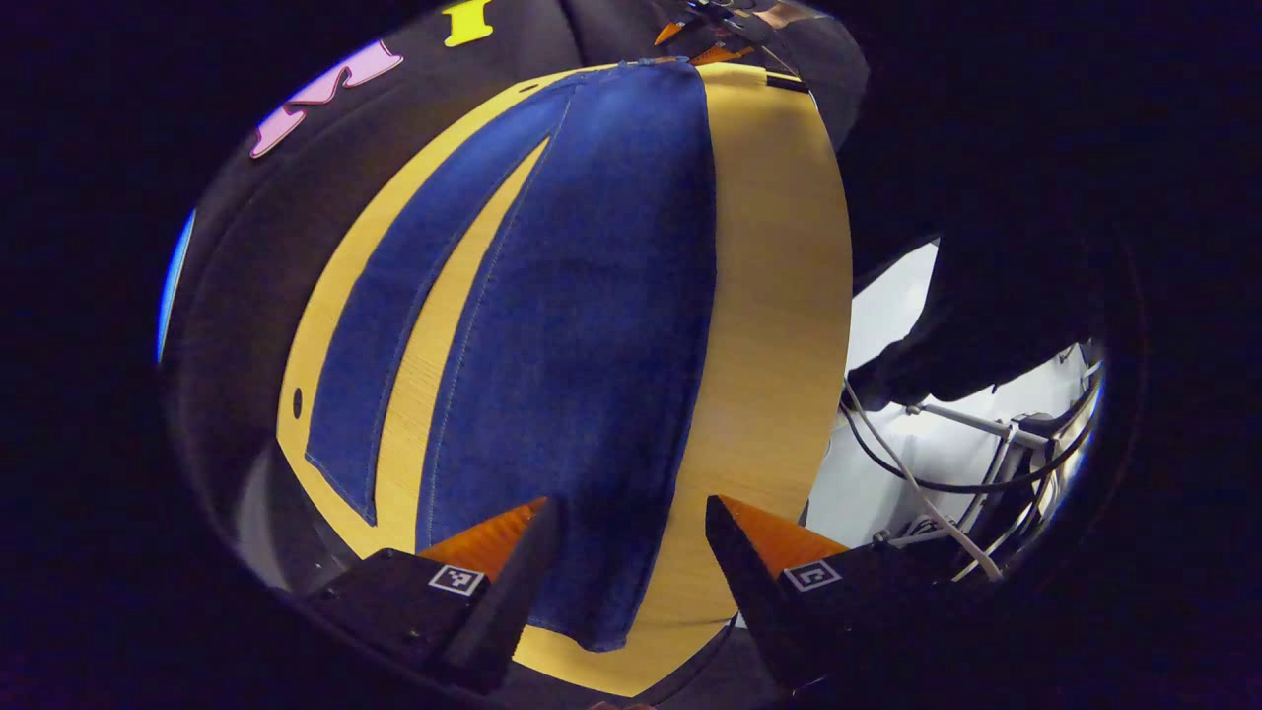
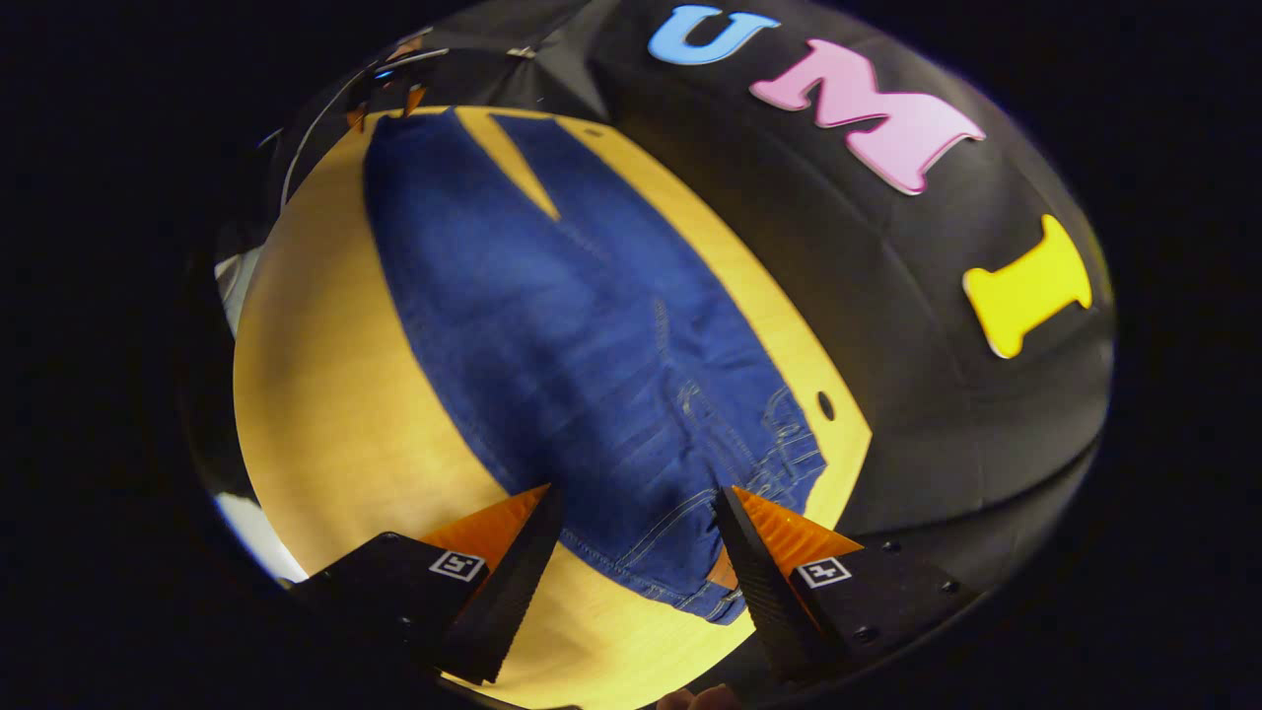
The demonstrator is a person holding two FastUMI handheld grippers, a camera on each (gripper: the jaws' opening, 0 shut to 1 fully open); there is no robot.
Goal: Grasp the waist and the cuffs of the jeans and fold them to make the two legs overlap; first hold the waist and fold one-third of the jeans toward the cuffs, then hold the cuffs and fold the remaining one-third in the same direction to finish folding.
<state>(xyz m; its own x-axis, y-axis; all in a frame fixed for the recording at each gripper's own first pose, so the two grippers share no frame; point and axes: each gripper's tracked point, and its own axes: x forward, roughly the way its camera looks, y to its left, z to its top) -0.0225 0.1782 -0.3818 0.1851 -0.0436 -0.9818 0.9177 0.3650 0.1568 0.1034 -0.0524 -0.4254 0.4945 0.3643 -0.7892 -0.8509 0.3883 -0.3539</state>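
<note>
Presently the jeans are laid flat on the wooden table, legs spread apart and not yet overlapped. In the left gripper view, the left gripper is held wide open above a cuff, nothing gripped. In the right gripper view, the right gripper is likewise spread open over the waist, nothing clasped.

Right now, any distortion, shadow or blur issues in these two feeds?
Left gripper view: fisheye bows the table edge and stretches the jeans; dark shadow on the cuff between the open left gripper. Right gripper view: same bowing, shadow near the right gripper, waist stitching sharp, far cuffs soft.
</note>
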